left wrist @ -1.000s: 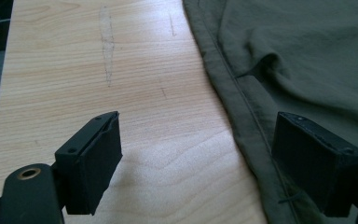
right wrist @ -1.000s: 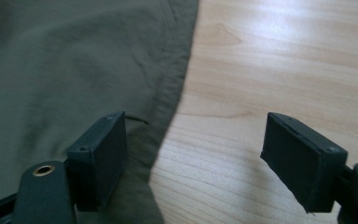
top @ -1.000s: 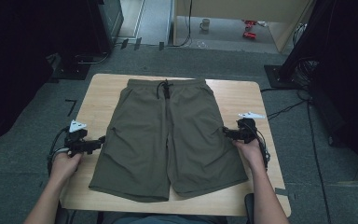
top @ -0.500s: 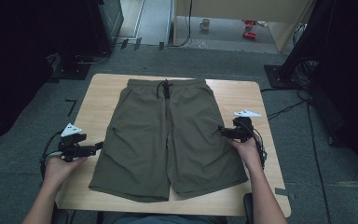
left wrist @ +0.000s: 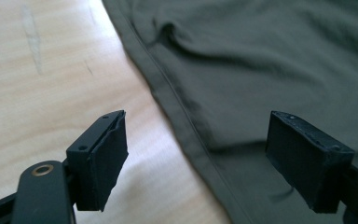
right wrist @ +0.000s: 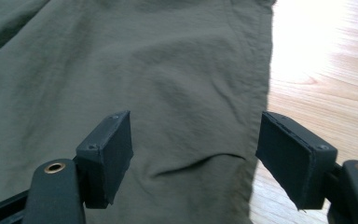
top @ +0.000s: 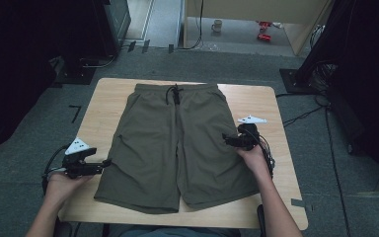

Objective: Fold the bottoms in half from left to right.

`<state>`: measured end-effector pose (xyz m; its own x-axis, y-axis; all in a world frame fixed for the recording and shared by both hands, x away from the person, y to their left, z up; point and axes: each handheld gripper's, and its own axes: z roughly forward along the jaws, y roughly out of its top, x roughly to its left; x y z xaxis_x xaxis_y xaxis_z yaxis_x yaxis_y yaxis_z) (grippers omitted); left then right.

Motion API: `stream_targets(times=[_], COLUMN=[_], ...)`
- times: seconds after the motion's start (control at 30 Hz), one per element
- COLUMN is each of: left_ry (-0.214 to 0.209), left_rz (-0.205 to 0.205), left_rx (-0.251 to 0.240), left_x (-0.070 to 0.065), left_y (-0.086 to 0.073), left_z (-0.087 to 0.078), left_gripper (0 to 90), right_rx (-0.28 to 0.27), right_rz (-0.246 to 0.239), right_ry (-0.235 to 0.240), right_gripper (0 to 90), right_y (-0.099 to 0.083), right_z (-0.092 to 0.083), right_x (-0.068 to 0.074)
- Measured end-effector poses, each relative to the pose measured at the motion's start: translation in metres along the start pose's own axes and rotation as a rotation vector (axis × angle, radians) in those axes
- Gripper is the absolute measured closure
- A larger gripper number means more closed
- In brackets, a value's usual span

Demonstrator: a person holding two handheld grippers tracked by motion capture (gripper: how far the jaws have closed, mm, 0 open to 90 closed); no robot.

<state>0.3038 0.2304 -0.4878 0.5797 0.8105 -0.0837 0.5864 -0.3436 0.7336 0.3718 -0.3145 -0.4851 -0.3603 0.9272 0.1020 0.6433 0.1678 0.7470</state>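
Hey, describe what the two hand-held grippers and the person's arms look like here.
Both are black. The left hand-held gripper and the right hand-held gripper each carry a light grey three-cornered plate with dark dots on top and trail dark cables. Up close, each has two blocky black pads on arms with a brass-ringed hole. The forearms are bare, no sleeves visible.

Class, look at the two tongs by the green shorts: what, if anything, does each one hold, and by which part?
Nothing is held. The left tongs and the right tongs stand open over the side edges of the shorts, with no cloth pinched.
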Motion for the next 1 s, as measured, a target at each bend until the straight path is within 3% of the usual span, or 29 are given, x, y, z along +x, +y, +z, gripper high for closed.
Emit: stream_targets(times=[0.07, 0.27, 0.57, 0.67, 0.77, 1.0], left_ry=[-0.007, -0.042, -0.058, -0.066, -0.066, -0.038], left_rz=[0.003, 0.086, 0.114, 0.137, 0.15, 0.135], left_rx=[0.003, 0.022, 0.019, 0.037, 0.02, -0.011], left_x=[-0.004, -0.017, -0.02, -0.023, -0.023, -0.02], left_y=[-0.004, -0.015, -0.029, -0.034, -0.037, -0.043], left_z=[0.0, 0.0, -0.001, 0.001, 0.001, 0.0], left_gripper=[23.4, 24.8, 29.7, 31.0, 31.4, 28.3], right_rx=[0.003, 0.002, -0.013, -0.033, -0.032, -0.018], right_rz=[-0.01, -0.014, -0.031, -0.053, -0.075, -0.101], right_ry=[0.007, 0.014, 0.02, 0.03, 0.036, 0.066], right_gripper=[26.6, 26.5, 26.8, 26.5, 26.2, 25.9], right_y=[0.001, 0.002, 0.007, 0.012, 0.014, 0.019], right_z=[0.001, 0.003, 0.006, 0.009, 0.012, 0.02], right_x=[0.005, 0.01, 0.018, 0.027, 0.035, 0.05])
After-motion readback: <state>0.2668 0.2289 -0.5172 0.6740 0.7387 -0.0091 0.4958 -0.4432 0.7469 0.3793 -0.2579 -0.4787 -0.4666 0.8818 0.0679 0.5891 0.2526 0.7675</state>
